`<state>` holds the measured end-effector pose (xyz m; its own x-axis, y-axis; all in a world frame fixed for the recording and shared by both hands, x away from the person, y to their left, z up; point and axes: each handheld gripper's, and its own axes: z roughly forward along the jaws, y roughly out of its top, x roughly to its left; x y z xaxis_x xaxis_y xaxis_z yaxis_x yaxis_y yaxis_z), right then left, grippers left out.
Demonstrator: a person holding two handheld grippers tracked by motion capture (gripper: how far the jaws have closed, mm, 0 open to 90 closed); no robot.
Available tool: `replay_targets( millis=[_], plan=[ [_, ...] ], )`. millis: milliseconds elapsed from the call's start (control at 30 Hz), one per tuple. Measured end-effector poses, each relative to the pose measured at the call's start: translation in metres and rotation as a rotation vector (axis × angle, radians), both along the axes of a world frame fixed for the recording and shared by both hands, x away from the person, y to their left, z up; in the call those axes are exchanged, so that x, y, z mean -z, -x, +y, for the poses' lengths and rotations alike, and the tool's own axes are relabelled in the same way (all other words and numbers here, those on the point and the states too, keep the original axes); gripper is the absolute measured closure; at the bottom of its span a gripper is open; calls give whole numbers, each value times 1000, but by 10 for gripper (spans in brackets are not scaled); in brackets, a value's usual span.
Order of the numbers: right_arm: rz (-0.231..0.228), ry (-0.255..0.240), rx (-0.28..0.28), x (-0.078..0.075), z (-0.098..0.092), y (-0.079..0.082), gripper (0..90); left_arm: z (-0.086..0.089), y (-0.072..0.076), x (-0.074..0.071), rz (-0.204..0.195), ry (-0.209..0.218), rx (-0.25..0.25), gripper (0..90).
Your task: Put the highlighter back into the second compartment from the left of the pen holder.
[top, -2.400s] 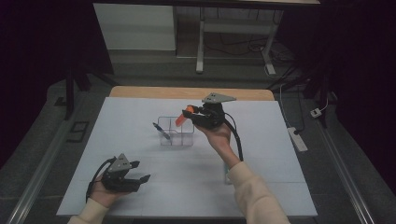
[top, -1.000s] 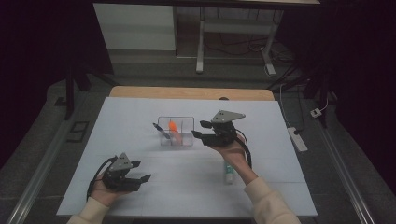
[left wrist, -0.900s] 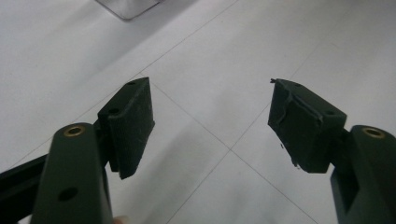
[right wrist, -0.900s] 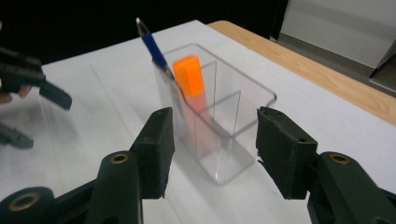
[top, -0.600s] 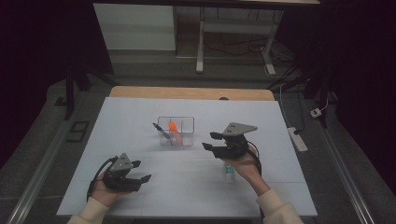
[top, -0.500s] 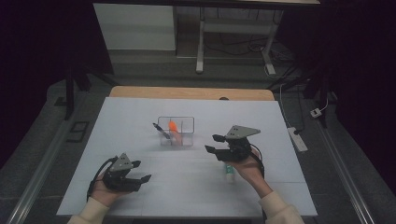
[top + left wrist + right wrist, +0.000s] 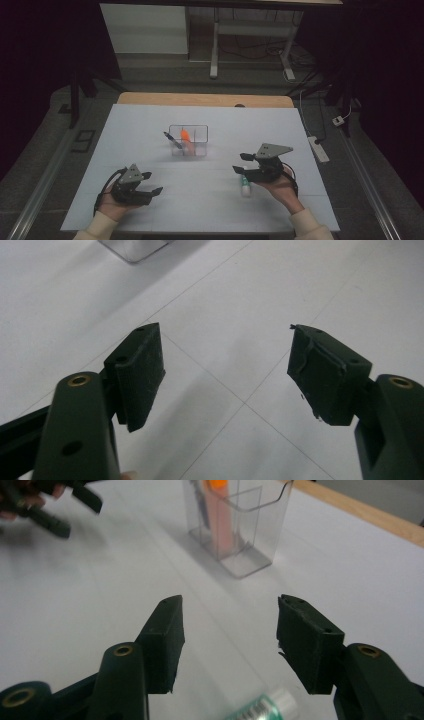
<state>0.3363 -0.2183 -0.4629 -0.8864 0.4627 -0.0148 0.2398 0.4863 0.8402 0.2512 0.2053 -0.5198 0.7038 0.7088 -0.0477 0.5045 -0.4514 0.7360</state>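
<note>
A clear plastic holder [image 7: 196, 141] stands mid-table with an orange marker [image 7: 184, 136] and a dark pen [image 7: 171, 140] in it. It also rises ahead in the right gripper view, holder [image 7: 250, 535] and orange marker [image 7: 219, 515]. My right gripper [image 7: 240, 164] hovers open at the near right, its jaws having just been opening a little with nothing between them. Just below it lies a green-and-white marker [image 7: 245, 186], whose white end [image 7: 262, 707] lies just under my right gripper [image 7: 227, 625]. At the near left my left gripper [image 7: 152, 182] rests open over bare table [image 7: 225, 350].
The white tabletop [image 7: 150, 120] ends in a wooden strip [image 7: 205, 99] at the far edge. A power strip [image 7: 318, 148] lies on the floor to the right. In the right gripper view the other hand's gripper [image 7: 45, 510] is at the upper left.
The right gripper carried the orange marker to the holder, left it standing there, then drew back toward the near right and sank over the green marker. The left gripper stayed put.
</note>
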Motion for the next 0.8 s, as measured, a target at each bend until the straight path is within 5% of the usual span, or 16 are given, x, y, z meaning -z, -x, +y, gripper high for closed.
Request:
replay_targets(
  millis=[333,800],
  plan=[
    [4,58,-27,-4,-11,6,420,-2,1,0,1,-9,9,302],
    [34,136,76,-5,-28,23,414,0,1,1,3,-1,10,301]
  ],
)
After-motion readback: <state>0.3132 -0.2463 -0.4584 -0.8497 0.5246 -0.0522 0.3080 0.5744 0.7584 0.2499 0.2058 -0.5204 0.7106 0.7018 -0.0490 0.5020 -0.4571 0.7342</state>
